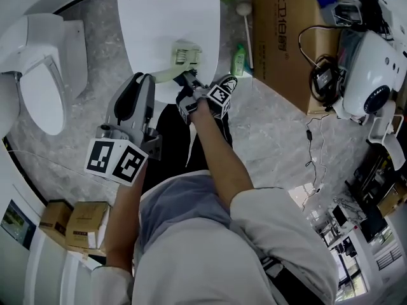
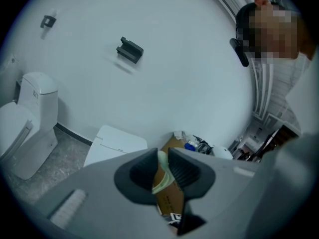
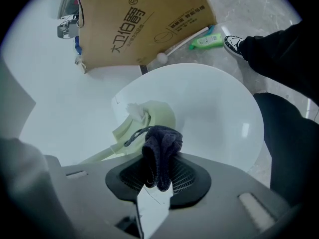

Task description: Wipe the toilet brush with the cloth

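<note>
**Brush held over the toilet lid, cloth gripped beside it**

The left gripper [image 1: 145,81] reaches from the near left toward the white toilet lid [image 1: 159,18]. In its own view its jaws are nearly closed, pinching the pale green handle of the toilet brush [image 2: 161,177]. From there the handle runs up and to the right to the brush's head [image 1: 184,54], which sits over the near part of the lid, right of its middle. Whether the head touches the lid cannot be told.

The right gripper [image 3: 159,179] has its jaws clamped together on a dark cloth [image 3: 160,148] — a bunched, knit-looking wad that sticks out past the jaw tips, with a thin loop of thread hanging off its left side. In the right gripper view the cloth lies just near of the brush head [image 3: 149,116] and overlaps its lower edge. In the head view this gripper [image 1: 191,86] sits just near and right of the head, the person's bare forearm stretched out behind it.

Around the lid:
- a second toilet [image 1: 41,62] stands at the far left
- a printed cardboard box [image 1: 286,37] stands at the far right
- a green tube [image 1: 238,59] lies on the grey marbled floor between lid and box
- small cartons [image 1: 86,224] sit at the near left
</note>
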Motion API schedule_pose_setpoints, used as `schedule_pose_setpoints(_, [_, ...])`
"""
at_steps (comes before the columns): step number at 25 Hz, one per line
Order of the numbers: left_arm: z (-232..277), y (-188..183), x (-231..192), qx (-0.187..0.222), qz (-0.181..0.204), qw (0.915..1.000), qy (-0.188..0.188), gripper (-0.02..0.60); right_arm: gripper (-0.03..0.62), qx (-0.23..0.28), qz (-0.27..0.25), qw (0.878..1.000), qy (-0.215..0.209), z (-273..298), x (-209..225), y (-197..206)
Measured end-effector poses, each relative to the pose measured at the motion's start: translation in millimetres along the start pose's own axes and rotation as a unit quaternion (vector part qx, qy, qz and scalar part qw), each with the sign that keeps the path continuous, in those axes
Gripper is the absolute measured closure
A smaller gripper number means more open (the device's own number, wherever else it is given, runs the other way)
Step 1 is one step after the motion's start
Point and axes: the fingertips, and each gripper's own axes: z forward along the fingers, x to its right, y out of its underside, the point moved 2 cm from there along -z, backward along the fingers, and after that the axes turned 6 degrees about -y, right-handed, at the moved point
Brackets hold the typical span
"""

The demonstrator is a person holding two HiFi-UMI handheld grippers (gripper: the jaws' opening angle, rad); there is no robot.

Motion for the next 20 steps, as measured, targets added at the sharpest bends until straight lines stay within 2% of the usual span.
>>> schedule_pose_setpoints(5, [1,-1,0,0.002,-0.009,1.0000,0.001,0.581,0.496,-0.021,-0.005,1.000,-0.008,-4,-6,3])
schedule_pose_setpoints(11, [2,-3,2,0.004,-0.010,0.9999,0.001,0.581,0.496,-0.061,-0.068,0.996,0.007,-12,-13,3])
schedule_pose_setpoints(20, [2,-4,1,0.006,-0.016,0.9998,0.000,0.581,0.496,-0.133,-0.186,0.971,0.070,-22,-18,-12])
